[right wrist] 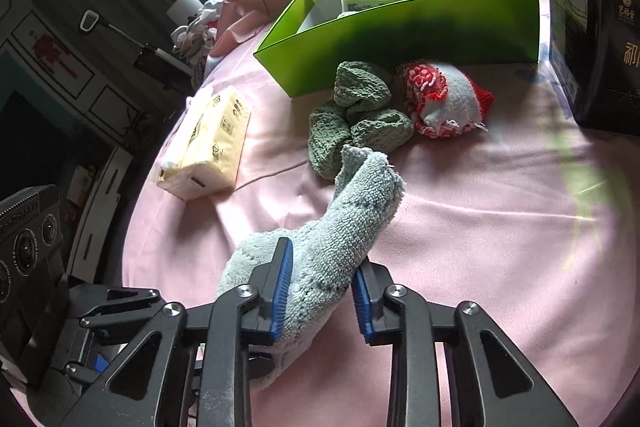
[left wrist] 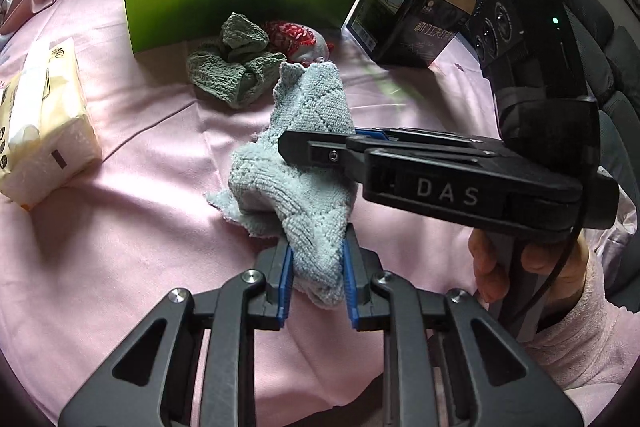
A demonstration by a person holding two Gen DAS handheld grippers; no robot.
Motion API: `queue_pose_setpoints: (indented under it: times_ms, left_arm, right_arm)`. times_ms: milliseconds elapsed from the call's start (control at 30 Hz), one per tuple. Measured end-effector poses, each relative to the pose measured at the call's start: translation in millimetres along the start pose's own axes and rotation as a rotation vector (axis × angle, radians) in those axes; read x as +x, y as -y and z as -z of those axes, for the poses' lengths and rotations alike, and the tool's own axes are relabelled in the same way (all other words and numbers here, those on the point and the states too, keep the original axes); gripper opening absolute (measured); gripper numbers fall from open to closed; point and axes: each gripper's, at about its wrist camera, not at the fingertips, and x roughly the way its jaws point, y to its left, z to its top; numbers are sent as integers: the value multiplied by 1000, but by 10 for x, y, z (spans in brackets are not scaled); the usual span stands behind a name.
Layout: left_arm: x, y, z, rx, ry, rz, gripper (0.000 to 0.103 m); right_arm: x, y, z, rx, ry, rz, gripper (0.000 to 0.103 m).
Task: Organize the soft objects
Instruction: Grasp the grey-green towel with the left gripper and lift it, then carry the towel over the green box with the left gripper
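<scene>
The light-blue microfibre cloth (left wrist: 308,163) is limp and light. Left gripper (left wrist: 318,279) and right gripper (right wrist: 320,291) both clamp it; take hold at bunched folds.

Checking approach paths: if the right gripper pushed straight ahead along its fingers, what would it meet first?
Beyond the light blue terry cloth that the right gripper already clamps, probably the crumpled green knitted cloth; depth is uncertain.
</scene>
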Motion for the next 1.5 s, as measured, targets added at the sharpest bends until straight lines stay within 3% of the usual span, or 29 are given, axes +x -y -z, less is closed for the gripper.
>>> queue_pose_setpoints:
  times_ms: [267, 533, 833, 1267, 1500]
  left_arm:
    - [-105, 36, -103, -16, 49, -8, 20]
    - [-275, 126, -323, 6, 113, -36, 20]
    - [-469, 167, -647, 32, 165, -78, 20]
    - [-509, 127, -1090, 65, 194, -115, 20]
    - [-555, 111, -1499, 91, 229, -144, 21]
  right_arm:
    - [-273, -181, -49, -112, 103, 107, 16]
    - [-606, -311, -199, -187, 204, 160, 16]
    - [-839, -429, -442, -240, 293, 165, 16]
    - [-861, -382, -812, -252, 363, 170, 16]
    - [-910, -363, -1157, -260, 409, 167, 16]
